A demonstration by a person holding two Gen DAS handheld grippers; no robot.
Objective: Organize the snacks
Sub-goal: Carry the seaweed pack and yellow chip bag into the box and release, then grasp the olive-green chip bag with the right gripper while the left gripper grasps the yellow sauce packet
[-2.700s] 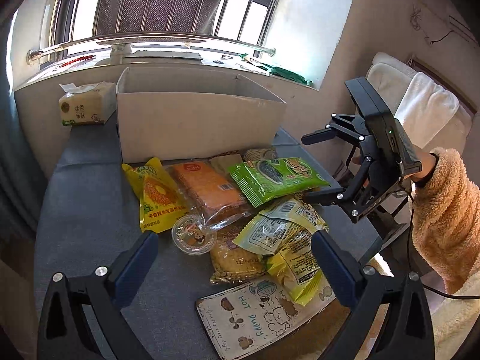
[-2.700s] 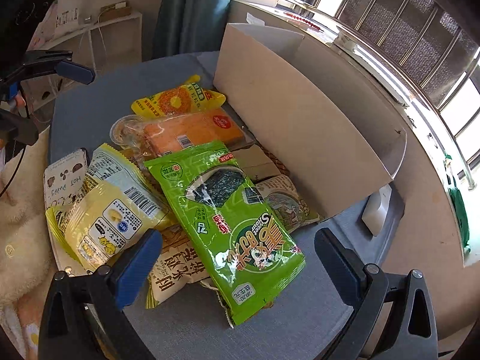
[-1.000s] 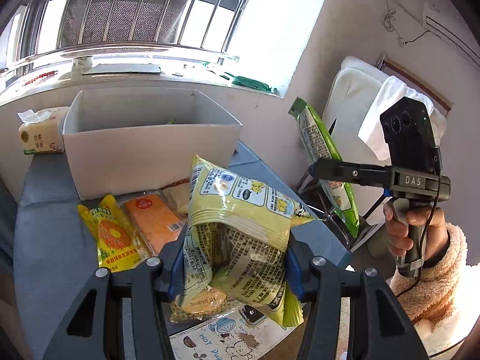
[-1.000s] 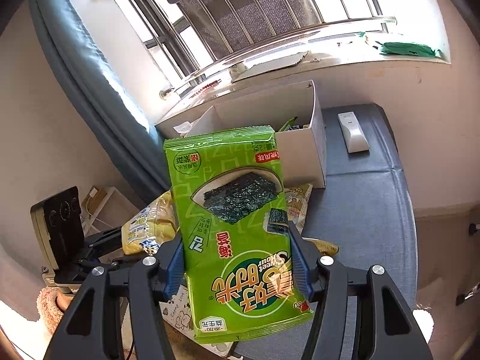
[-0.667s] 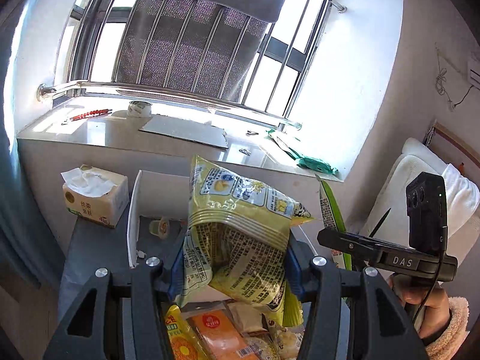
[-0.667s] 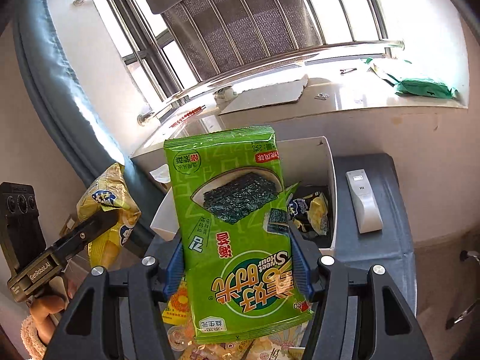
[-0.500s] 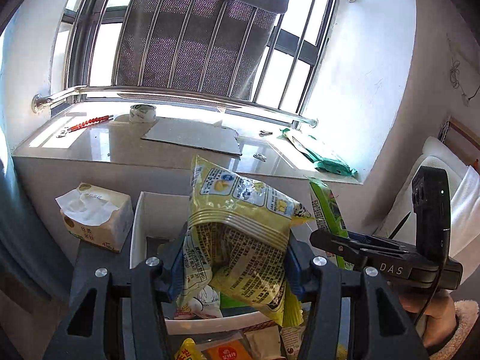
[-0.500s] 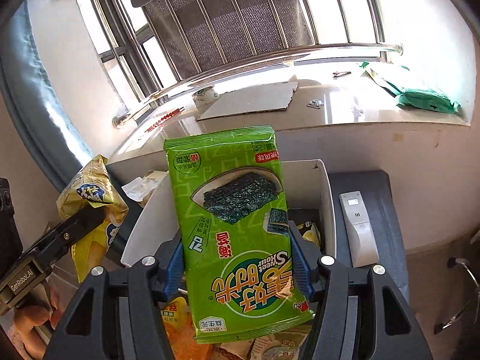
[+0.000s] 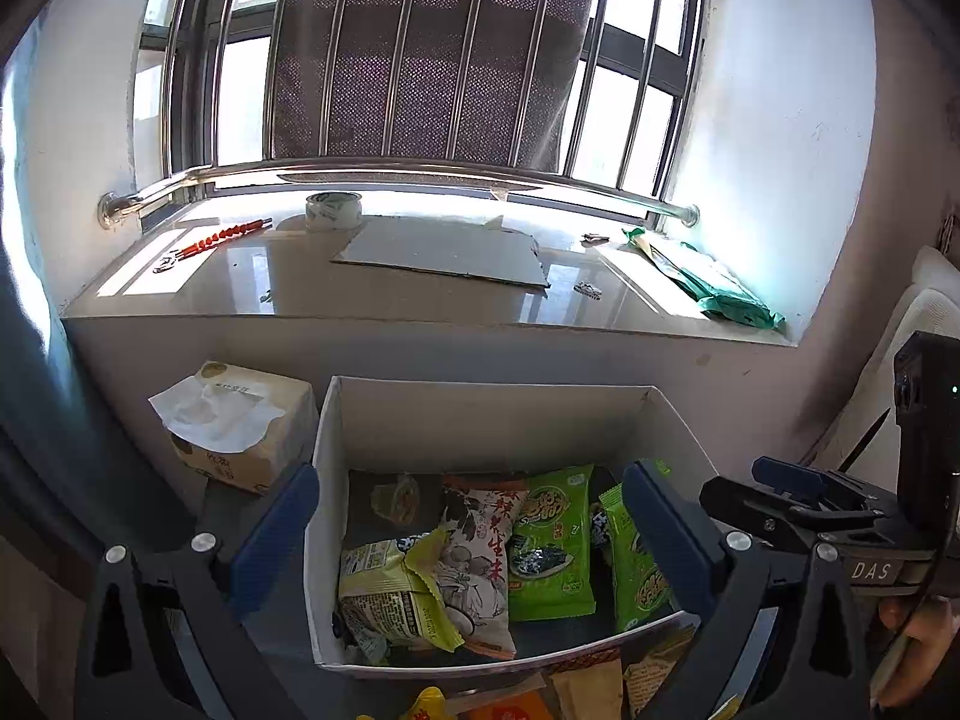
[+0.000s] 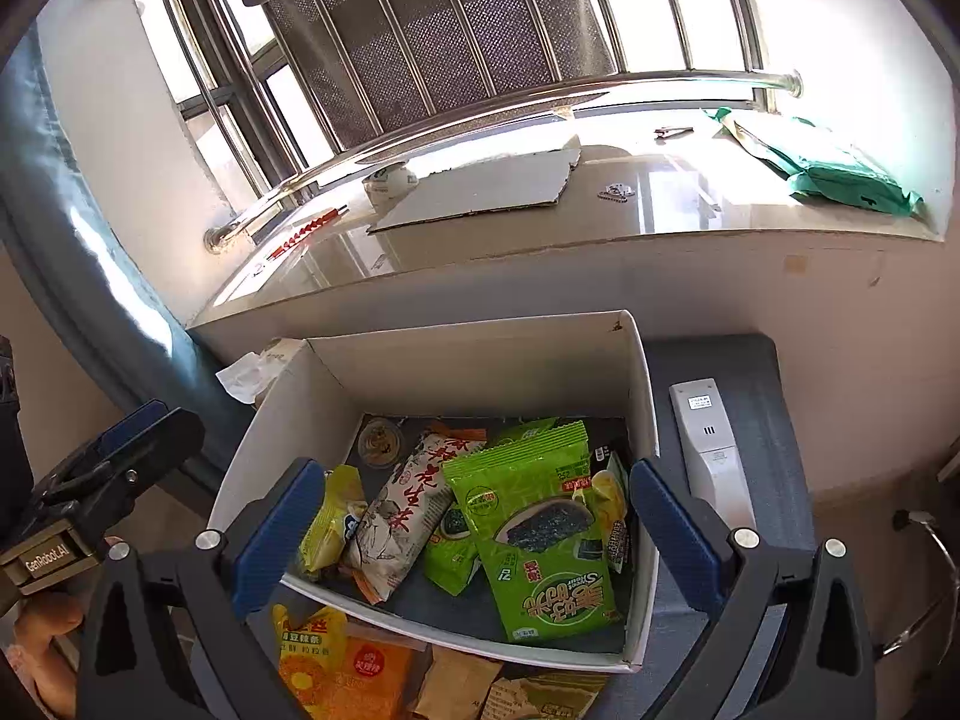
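A white cardboard box sits under both grippers and holds several snack packets. In the left wrist view my left gripper hovers over the box's near edge, its jaws opening wide with nothing held. Below it, a yellow-green packet lies loose in the box. In the right wrist view my right gripper is also above the box, jaws opening and touching nothing. A green seaweed packet lies free on top of the other packets. Each view shows the other gripper at its side edge.
A tissue box stands left of the white box and a white remote lies to its right. On the grey table before the box lie a yellow packet, an orange packet and others. A windowsill runs behind.
Both grippers carried their packets from the table to above the box. They then spread their jaws, and the yellow-green packet and the green seaweed packet dropped into the box.
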